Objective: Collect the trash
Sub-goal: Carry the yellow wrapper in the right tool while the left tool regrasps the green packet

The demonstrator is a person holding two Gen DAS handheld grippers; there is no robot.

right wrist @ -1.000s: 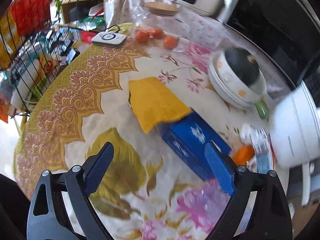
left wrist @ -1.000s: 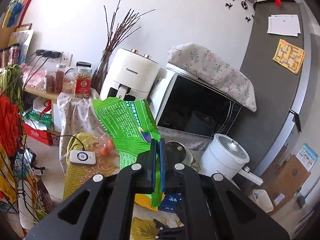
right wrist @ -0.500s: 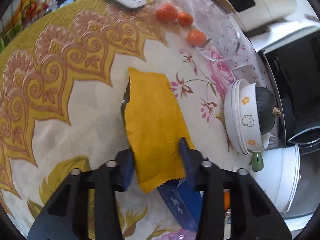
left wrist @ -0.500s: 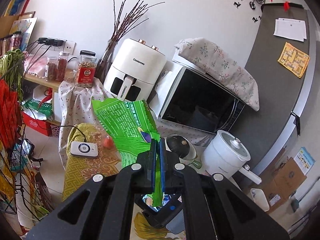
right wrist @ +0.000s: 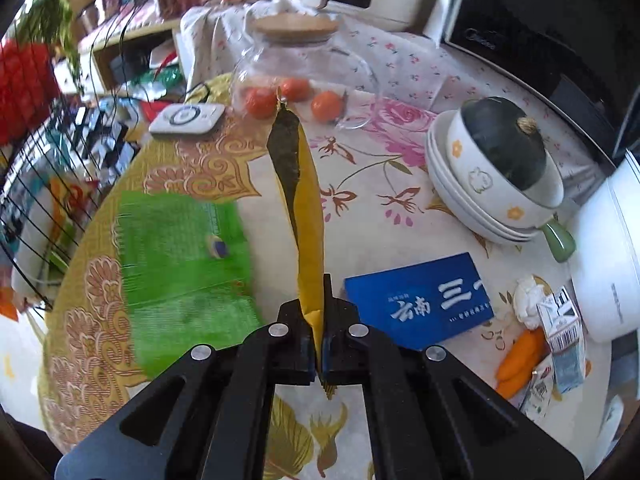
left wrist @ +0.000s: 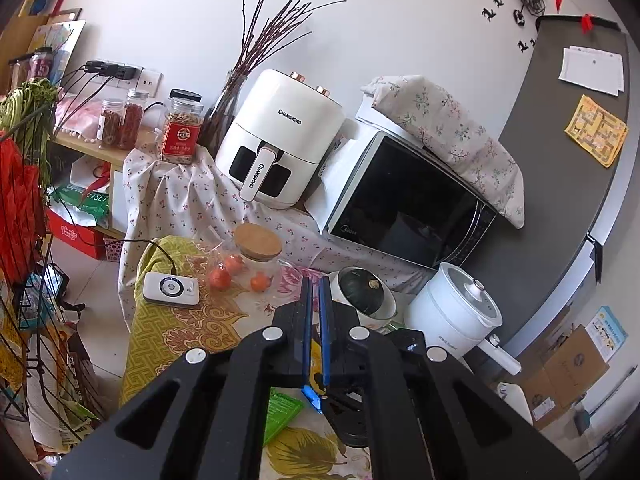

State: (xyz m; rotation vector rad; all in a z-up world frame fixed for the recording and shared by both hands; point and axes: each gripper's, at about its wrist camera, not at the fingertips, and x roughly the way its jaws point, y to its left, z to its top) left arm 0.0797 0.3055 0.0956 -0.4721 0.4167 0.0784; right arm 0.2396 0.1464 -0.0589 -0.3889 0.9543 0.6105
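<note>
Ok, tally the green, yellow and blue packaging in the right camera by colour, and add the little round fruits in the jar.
Green flat packet: 1
Yellow flat packet, pinched in the right gripper: 1
Blue flat box: 1
Orange-red round fruits in the wooden-lidded glass jar: 3
Total: 6

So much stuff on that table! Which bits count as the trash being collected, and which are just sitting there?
Trash: yellow packet, pinched in the right gripper; green packet; crumpled cartons.

Just there, probably: tomato jar, squash in bowls, cooker, remote. Blue box: unclear.
</note>
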